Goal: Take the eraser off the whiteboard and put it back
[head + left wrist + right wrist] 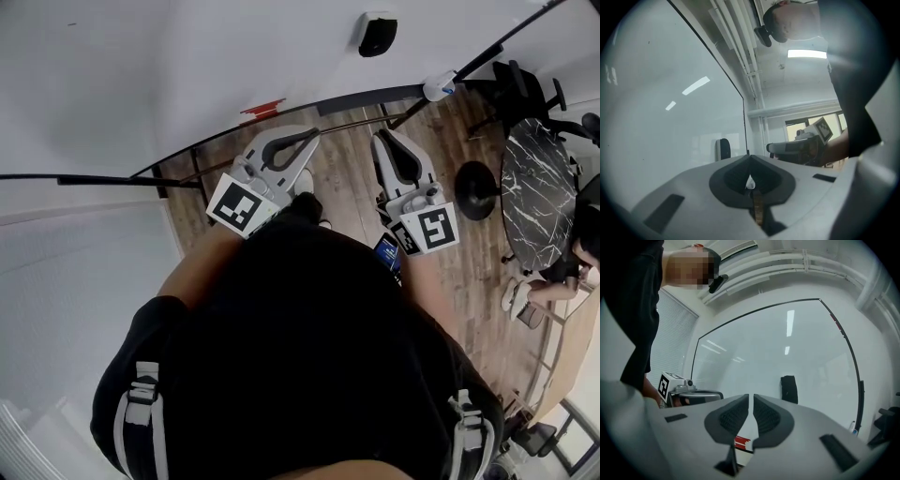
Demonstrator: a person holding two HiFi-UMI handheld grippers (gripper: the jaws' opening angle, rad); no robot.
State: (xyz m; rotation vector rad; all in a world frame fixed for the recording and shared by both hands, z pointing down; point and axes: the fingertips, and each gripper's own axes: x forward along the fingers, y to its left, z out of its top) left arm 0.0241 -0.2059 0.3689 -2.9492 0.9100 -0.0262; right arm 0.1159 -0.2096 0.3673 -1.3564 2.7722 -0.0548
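Note:
The black eraser [377,35] sticks to the whiteboard [187,66], ahead of me and apart from both grippers. In the right gripper view the eraser [789,389] stands upright on the board beyond my jaws; the left gripper view shows the eraser [723,149] small and to the left. My left gripper [315,136] points level at the board, its jaws shut with nothing in them [749,158]. My right gripper [385,136] is beside it, the jaws drawn together to a thin slit, empty [751,398].
A narrow ledge [366,98] runs along the board's foot, with a red item [262,110] and a white-and-blue piece [439,87] on it. A round dark marble table [536,192], black chairs [525,84] and a seated person [572,262] are at the right on the wooden floor.

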